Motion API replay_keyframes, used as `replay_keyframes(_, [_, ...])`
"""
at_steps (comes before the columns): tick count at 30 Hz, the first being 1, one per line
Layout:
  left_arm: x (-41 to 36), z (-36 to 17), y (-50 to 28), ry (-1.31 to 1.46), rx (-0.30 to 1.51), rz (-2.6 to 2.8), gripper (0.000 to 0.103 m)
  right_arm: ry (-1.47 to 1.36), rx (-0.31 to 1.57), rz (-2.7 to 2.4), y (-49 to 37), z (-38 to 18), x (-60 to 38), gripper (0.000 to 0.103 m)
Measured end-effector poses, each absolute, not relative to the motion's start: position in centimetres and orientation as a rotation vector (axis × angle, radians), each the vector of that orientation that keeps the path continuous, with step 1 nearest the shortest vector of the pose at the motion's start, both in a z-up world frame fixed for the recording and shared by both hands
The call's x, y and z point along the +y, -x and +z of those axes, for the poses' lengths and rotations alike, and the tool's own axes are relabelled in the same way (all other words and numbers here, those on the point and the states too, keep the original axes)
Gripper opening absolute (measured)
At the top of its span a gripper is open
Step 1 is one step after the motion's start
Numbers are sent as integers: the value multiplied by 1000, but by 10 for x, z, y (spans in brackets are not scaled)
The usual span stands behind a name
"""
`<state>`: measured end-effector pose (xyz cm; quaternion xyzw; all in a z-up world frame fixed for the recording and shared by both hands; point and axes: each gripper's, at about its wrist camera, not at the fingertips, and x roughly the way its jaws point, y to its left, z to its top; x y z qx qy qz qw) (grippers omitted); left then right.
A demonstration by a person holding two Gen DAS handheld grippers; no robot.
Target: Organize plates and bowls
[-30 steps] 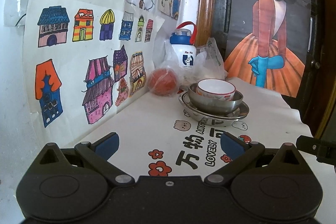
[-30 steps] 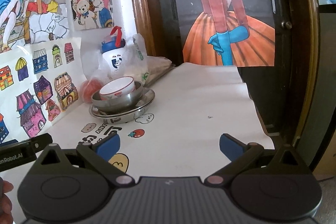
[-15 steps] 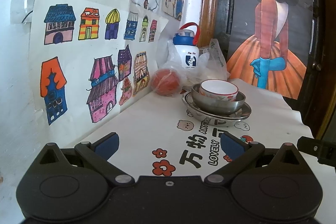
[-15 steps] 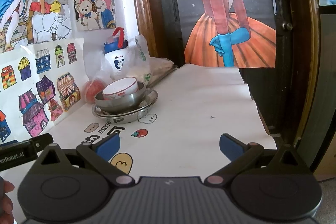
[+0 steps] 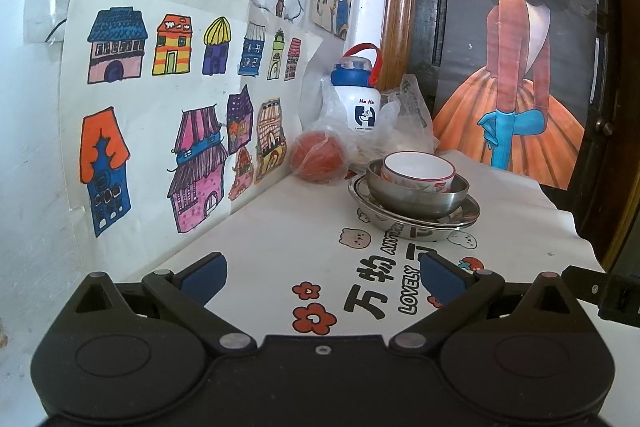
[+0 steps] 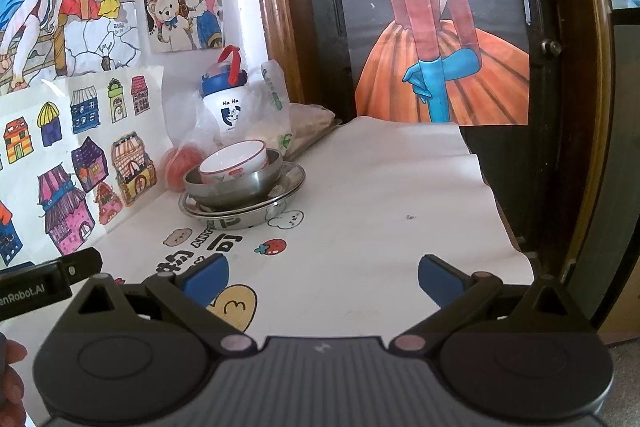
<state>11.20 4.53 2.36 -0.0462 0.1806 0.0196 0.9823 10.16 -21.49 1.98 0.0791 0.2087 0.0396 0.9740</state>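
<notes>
A white ceramic bowl (image 5: 418, 173) with a red rim sits inside a steel bowl (image 5: 416, 197), which sits on a steel plate (image 5: 412, 223), one stack near the back of the table. The stack also shows in the right wrist view: white bowl (image 6: 232, 161), steel bowl (image 6: 234, 187), plate (image 6: 244, 213). My left gripper (image 5: 322, 277) is open and empty, well short of the stack. My right gripper (image 6: 322, 277) is open and empty, short of the stack and to its right.
A white and blue bottle (image 5: 360, 95) in plastic bags and a red ball (image 5: 318, 157) in plastic stand behind the stack, by the wall with drawings. The white printed tablecloth (image 6: 380, 207) ends at the right edge beside a dark door.
Both grippers have shifted slightly; the stack sits a little further right and higher in both views. Both grippers stay open.
</notes>
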Motion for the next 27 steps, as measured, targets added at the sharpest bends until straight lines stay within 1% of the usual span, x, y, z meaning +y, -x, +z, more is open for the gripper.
replay_keyframes(27, [44, 23, -112, 90, 367, 39, 102, -165, 421, 79, -101, 18, -217, 103])
